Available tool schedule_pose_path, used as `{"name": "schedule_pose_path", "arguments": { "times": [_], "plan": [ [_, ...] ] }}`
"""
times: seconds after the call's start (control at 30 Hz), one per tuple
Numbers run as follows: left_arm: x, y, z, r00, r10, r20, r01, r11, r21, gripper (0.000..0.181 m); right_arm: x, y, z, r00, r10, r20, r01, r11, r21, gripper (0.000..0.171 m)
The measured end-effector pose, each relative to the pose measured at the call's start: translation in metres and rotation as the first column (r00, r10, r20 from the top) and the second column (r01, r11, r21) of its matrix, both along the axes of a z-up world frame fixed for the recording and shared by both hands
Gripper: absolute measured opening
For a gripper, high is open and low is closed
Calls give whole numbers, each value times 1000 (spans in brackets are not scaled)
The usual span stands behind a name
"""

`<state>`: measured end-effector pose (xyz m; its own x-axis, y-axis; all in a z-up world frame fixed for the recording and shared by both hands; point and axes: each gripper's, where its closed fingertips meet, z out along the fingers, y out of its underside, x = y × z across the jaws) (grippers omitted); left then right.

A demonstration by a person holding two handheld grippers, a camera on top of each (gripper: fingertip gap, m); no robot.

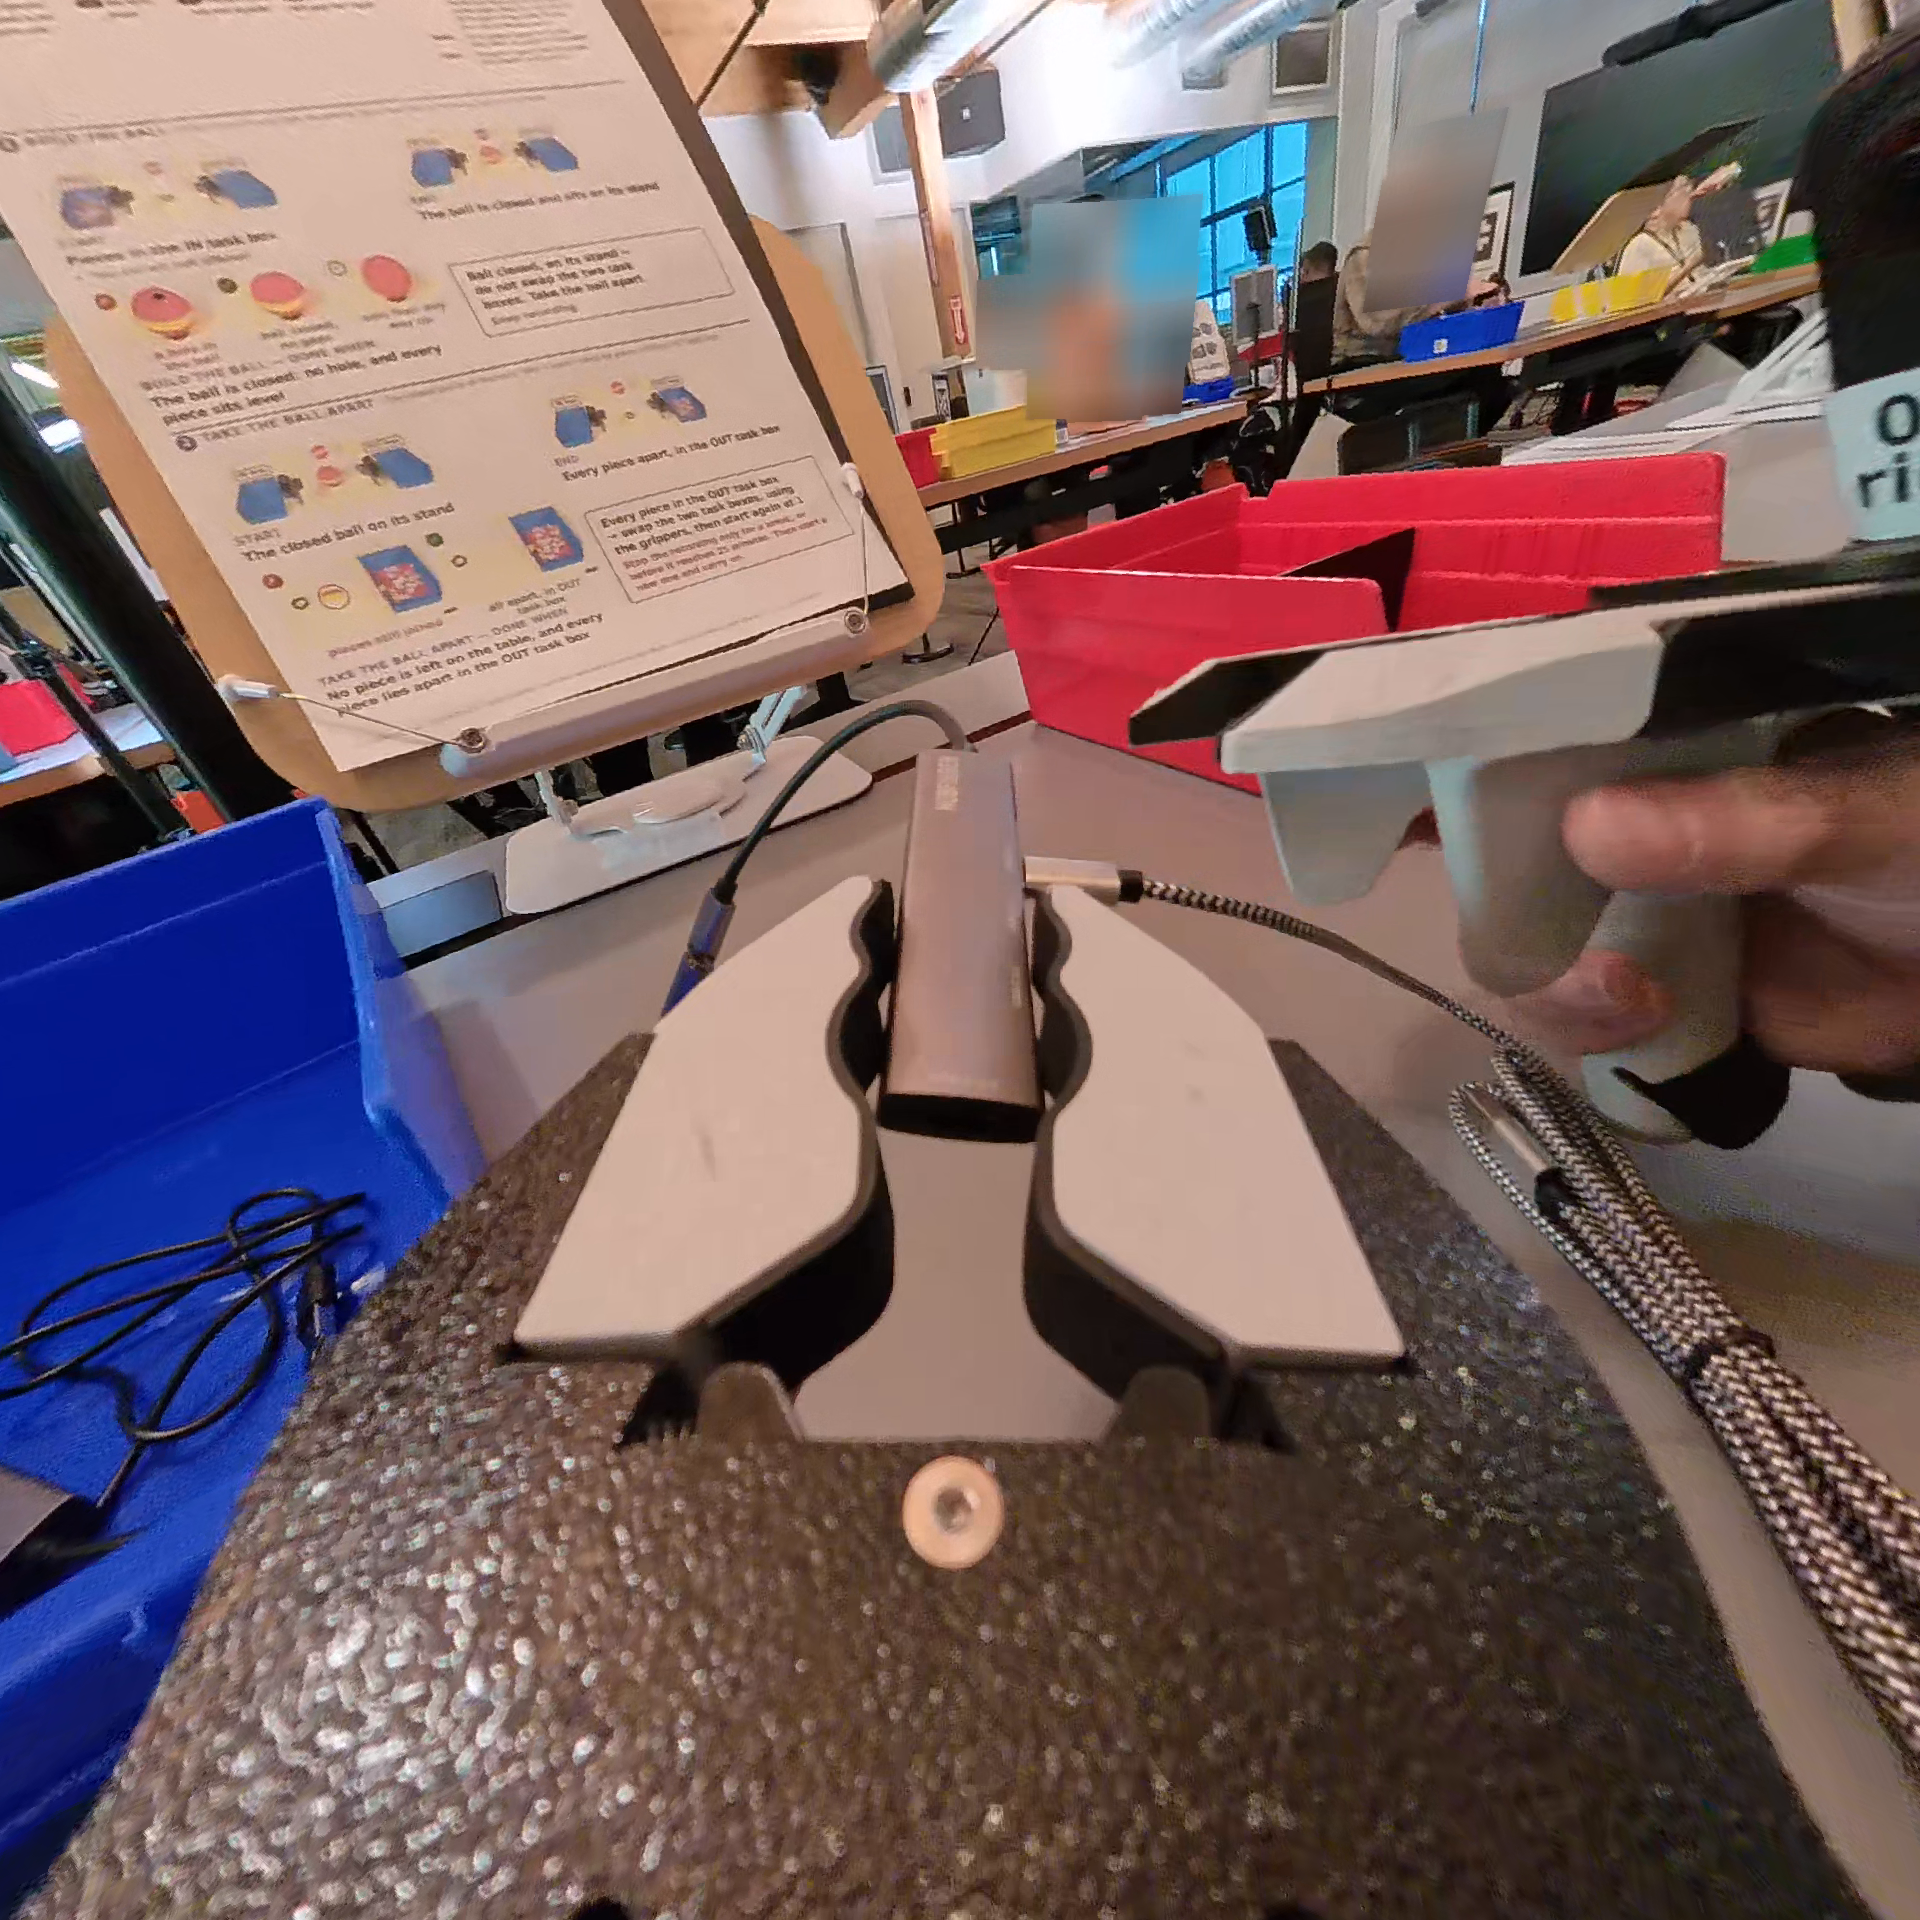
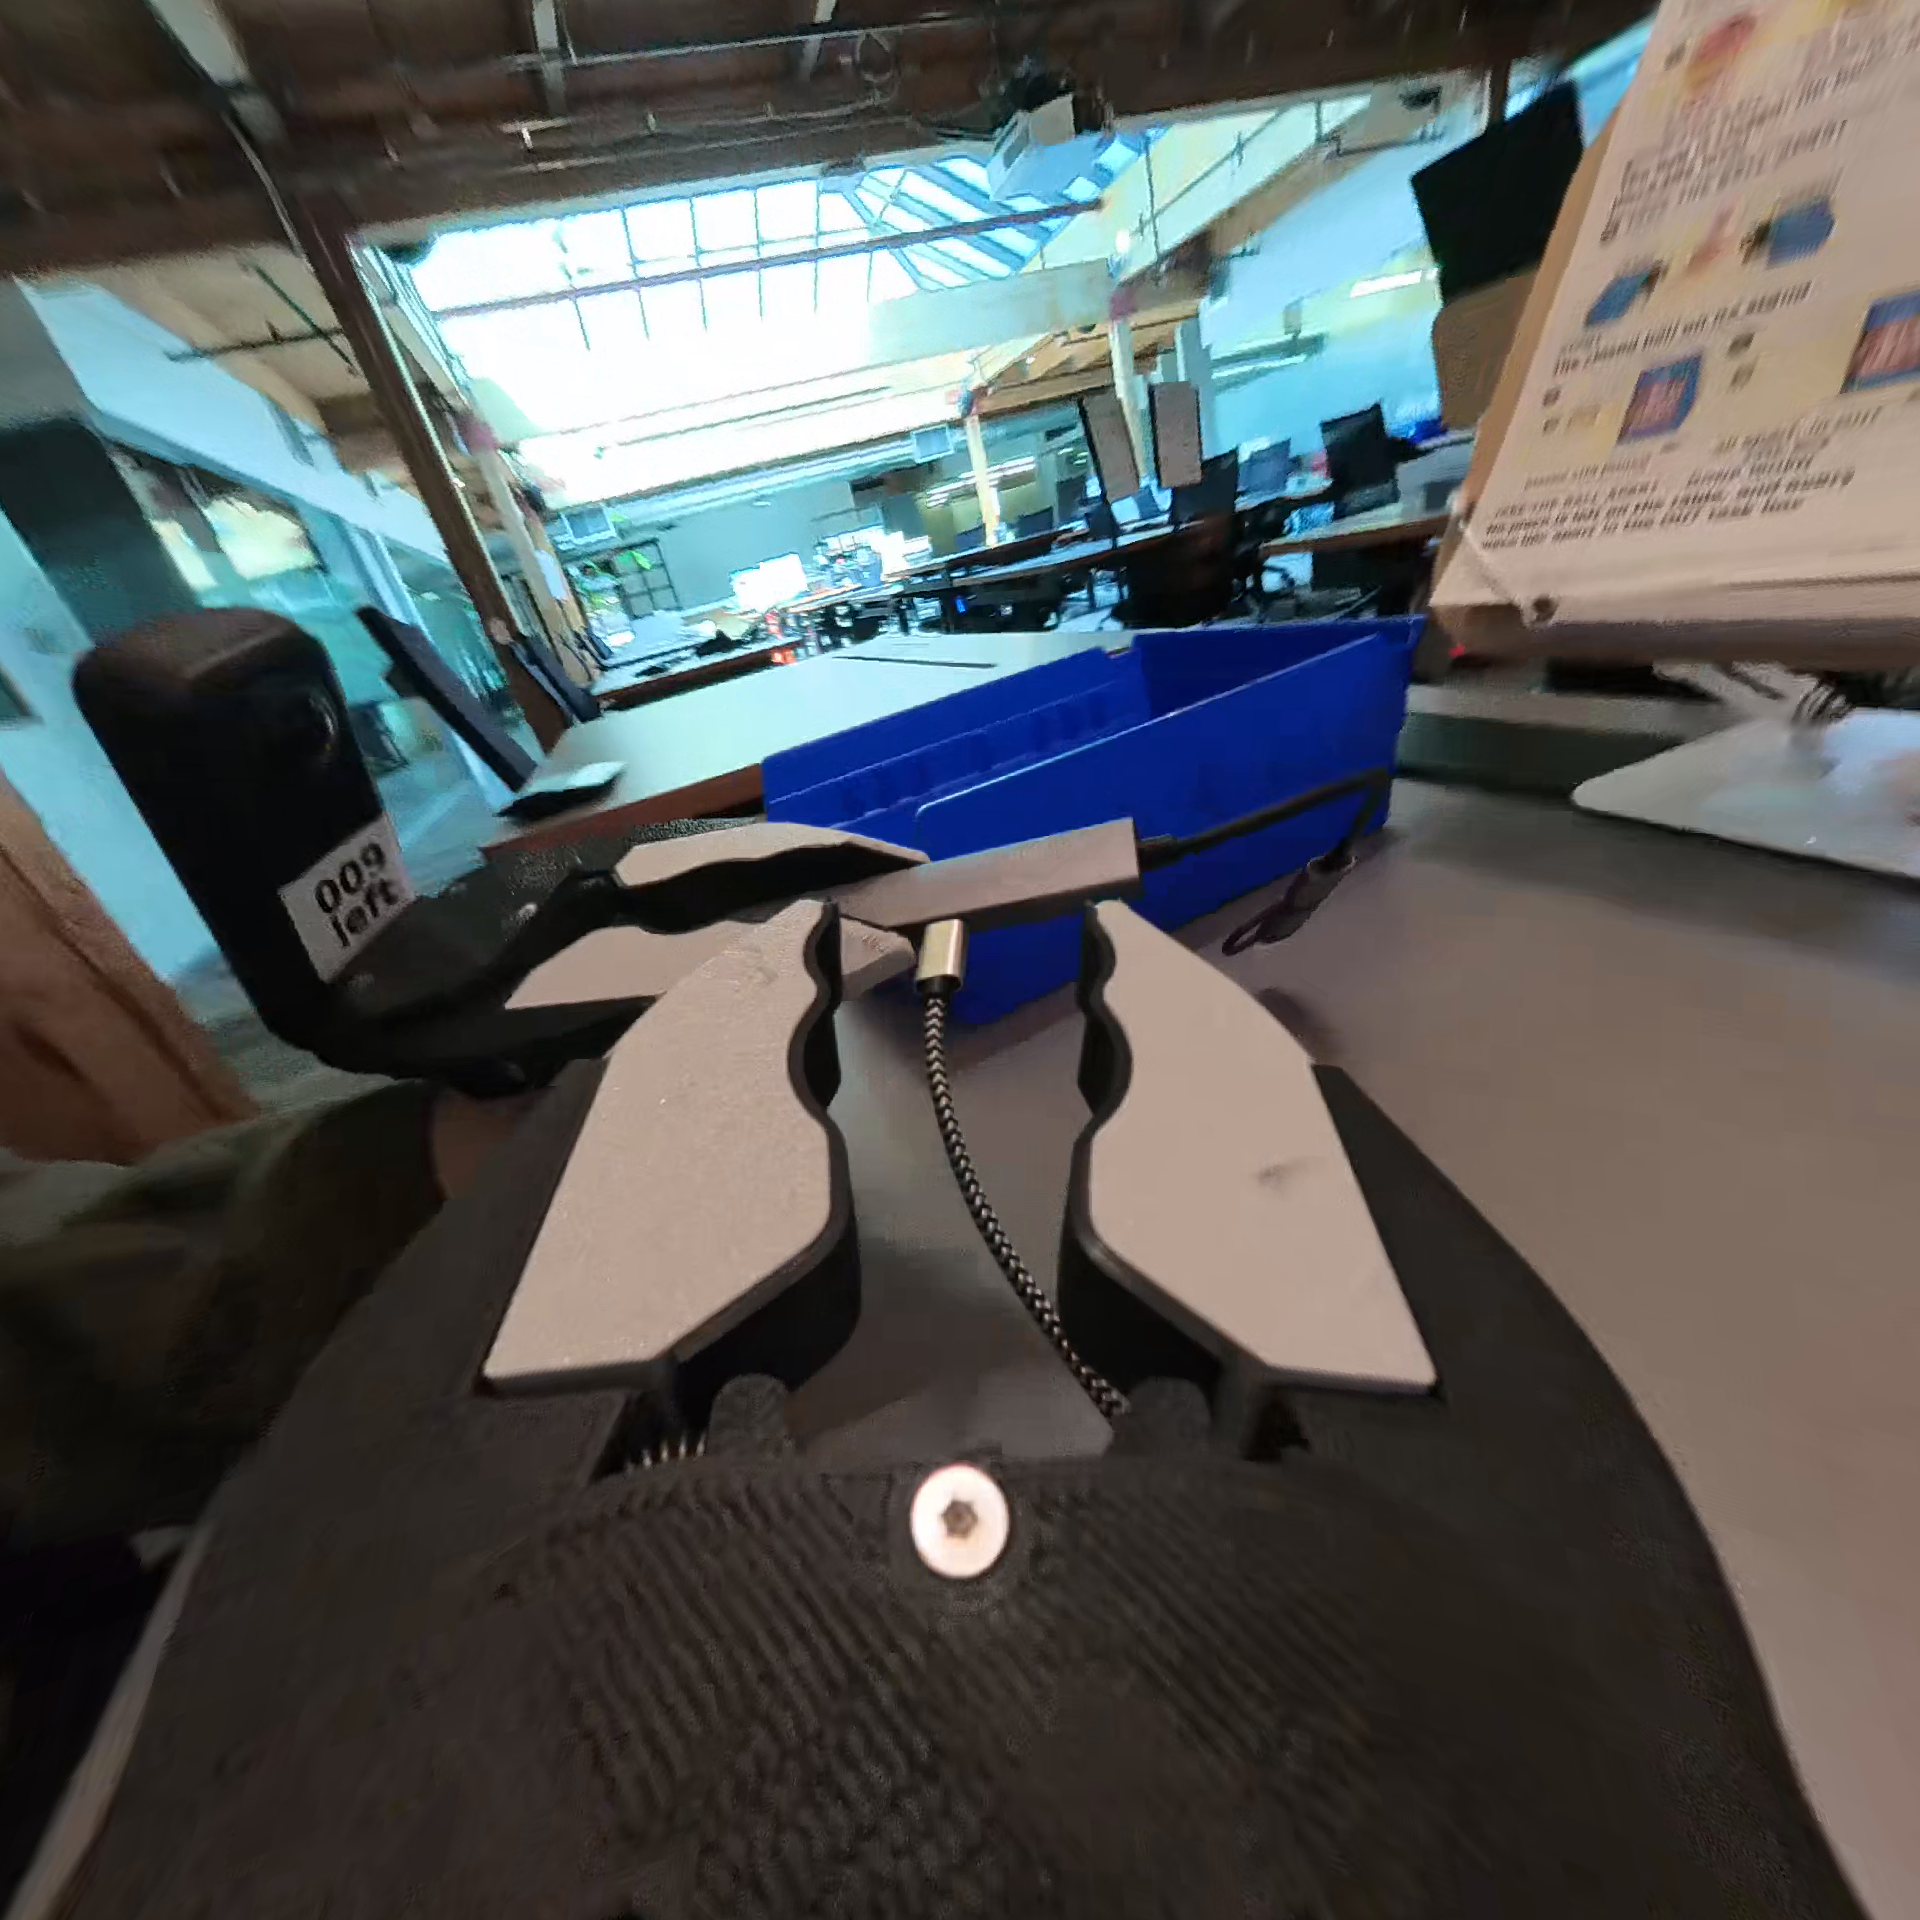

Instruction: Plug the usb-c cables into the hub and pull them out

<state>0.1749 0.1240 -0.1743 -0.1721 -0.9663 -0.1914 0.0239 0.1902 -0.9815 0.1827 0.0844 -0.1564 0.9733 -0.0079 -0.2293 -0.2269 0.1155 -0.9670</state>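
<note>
While the grey hub was clamped above the table by the left gripper, the right gripper was spread around the plugged-in braided cable. Loose black cables were held in the blue bin; a black divider was seen in the red bin.

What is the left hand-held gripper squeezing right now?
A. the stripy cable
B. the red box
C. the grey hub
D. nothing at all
C: in the left wrist view the fingers of the left hand-held gripper are closed against both sides of the grey hub, while the stripy cable is only plugged into the hub's side.
</note>
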Motion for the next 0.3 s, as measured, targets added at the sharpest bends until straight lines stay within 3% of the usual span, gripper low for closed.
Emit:
{"name": "schedule_pose_path", "arguments": {
  "times": [0.3],
  "plan": [
    [0, -2, 0, 1000, -9, 10, 9, 1000, 11, 25, -8, 9, -7, 993, -16, 121, 22, 998, -53, 33]
  ]
}}
